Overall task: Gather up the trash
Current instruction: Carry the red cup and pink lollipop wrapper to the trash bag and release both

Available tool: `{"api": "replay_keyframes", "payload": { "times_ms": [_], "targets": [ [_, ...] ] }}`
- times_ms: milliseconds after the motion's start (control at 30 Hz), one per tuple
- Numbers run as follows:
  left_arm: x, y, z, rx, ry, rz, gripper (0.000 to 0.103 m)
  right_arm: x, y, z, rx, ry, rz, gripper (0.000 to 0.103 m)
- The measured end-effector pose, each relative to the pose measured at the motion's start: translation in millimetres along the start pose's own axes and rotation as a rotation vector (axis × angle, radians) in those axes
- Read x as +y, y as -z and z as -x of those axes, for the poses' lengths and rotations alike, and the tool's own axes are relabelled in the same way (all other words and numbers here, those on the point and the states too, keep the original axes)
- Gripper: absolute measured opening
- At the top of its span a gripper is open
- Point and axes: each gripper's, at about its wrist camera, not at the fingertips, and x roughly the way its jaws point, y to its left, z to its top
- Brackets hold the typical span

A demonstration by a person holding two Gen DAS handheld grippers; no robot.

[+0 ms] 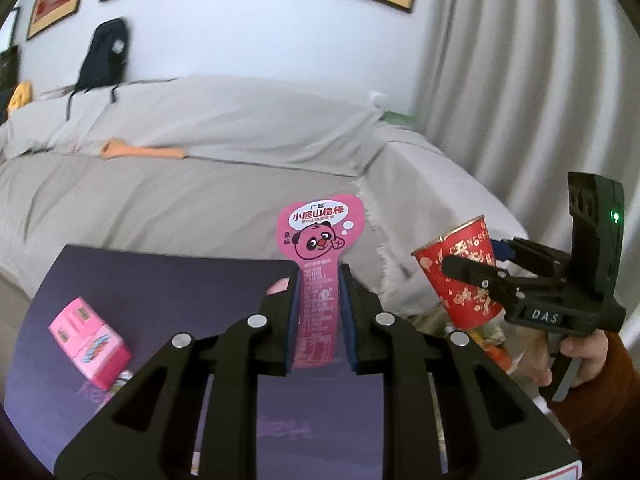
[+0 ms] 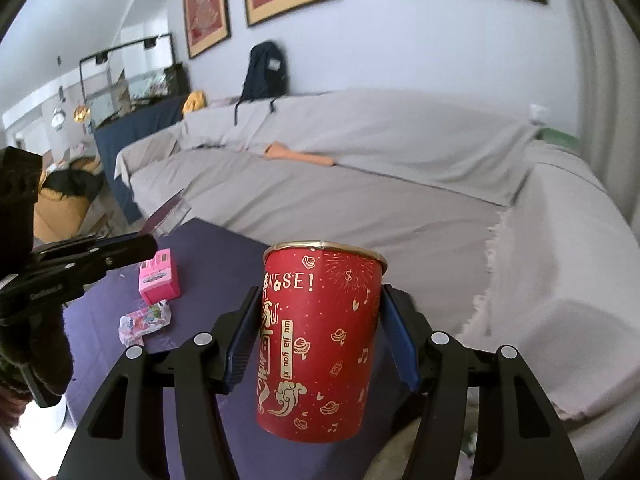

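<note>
Red cup (image 2: 320, 344) clamped in right gripper (image 2: 320, 328) beyond table edge (image 2: 240, 236).

left wrist: low over table (image 1: 160, 280), facing sofa (image 1: 200, 184) | right wrist: same heading | shared: both

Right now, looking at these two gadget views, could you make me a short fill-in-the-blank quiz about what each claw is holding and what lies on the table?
1. The left gripper clamps a flat pink snack wrapper printed with a cartoon ____.
2. The right gripper holds a red paper cup patterned in ____.
3. The small pink carton rests on the dark ____ tabletop.

Missing words: panda; gold; purple
</note>
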Motion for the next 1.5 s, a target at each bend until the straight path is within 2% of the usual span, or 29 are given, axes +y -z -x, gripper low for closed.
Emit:
{"api": "replay_keyframes", "payload": {
  "times_ms": [233, 433, 600, 767, 1000, 1233, 1500],
  "targets": [
    [-93, 7, -25, 0.016, 0.119, -0.094, 0.018, -62, 45, 66, -0.059, 0.085, -0.106, 0.056],
    [-152, 36, -66, 0.109, 0.235, -0.089, 0.018, -112, 79, 103, -0.093, 0.155, -0.180, 0.056],
    [-187, 74, -92, 0.192, 0.277, -0.087, 0.018, -141, 103, 121, -0.115, 0.171, -0.230, 0.056],
    [-203, 97, -114, 0.247, 0.253, -0.107, 0.018, -152, 117, 121, -0.110, 0.197, -0.247, 0.056],
    [-213, 107, -134, 0.271, 0.218, -0.146, 0.018, -173, 137, 124, -0.100, 0.243, -0.267, 0.056],
    [-215, 116, -144, 0.304, 0.214, -0.154, 0.018, -192, 155, 124, -0.087, 0.238, -0.330, 0.056],
    [-212, 136, -173, 0.382, 0.202, -0.147, 0.018, -189, 163, 116, -0.073, 0.220, -0.346, 0.056]
  ]
}}
